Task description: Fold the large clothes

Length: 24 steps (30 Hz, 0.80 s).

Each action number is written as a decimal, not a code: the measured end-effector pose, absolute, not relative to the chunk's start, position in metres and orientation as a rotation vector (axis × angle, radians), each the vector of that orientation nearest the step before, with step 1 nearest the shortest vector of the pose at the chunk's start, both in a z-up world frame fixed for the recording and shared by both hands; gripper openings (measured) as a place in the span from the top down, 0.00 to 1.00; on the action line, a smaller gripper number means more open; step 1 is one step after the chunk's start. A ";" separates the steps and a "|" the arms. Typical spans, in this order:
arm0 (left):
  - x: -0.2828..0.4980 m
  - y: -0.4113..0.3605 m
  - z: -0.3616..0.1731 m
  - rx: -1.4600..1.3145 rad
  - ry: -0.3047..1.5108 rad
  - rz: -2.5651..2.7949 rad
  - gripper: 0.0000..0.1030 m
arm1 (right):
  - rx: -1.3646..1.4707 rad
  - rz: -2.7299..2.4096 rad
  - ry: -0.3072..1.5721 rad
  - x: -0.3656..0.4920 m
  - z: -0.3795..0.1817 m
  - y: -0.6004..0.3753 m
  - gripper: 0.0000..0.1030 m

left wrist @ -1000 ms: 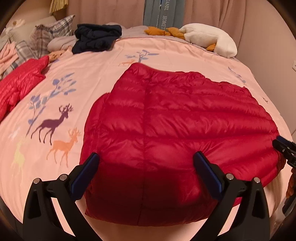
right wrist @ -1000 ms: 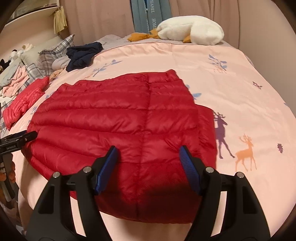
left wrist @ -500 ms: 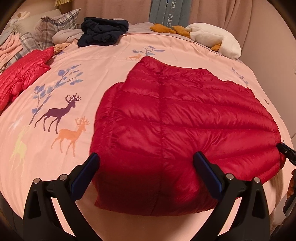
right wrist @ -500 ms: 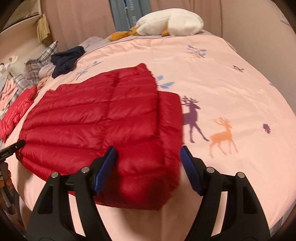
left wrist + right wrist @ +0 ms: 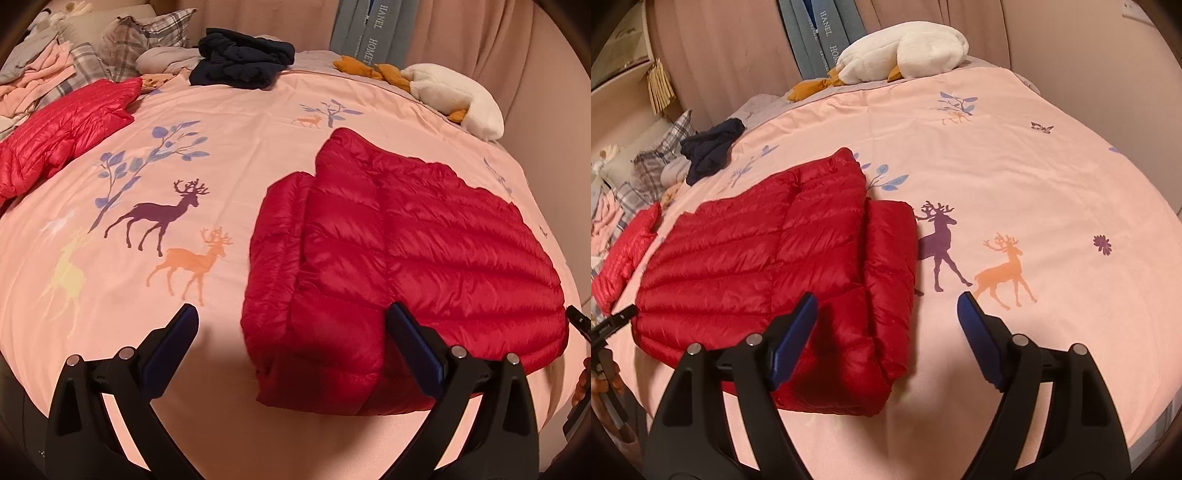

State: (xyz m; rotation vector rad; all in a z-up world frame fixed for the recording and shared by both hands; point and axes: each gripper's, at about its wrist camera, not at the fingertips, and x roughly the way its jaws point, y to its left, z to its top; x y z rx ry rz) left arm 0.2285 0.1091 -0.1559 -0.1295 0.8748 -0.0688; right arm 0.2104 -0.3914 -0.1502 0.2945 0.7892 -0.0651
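Observation:
A dark red quilted down jacket (image 5: 406, 258) lies flat and folded on the pink bedspread (image 5: 221, 147), with one sleeve tucked along its side. It also shows in the right wrist view (image 5: 783, 269). My left gripper (image 5: 295, 343) is open and empty, above the jacket's near left corner. My right gripper (image 5: 886, 332) is open and empty, above the jacket's near right corner. Neither touches the jacket.
A brighter red jacket (image 5: 62, 133) lies at the bed's left. A dark navy garment (image 5: 240, 66), plaid pillows (image 5: 140, 40), a white plush toy (image 5: 454, 96) and mustard cloth (image 5: 354, 66) sit along the far edge. The bed's near edge runs below the grippers.
Both grippers have swung outward: the left view panned left, the right view panned right. The jacket now sits off-centre in each view. It has not moved.

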 end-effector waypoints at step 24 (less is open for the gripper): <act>0.209 0.092 -0.134 -0.112 0.773 -0.089 0.01 | 0.190 0.126 0.652 0.183 -0.126 -0.321 0.17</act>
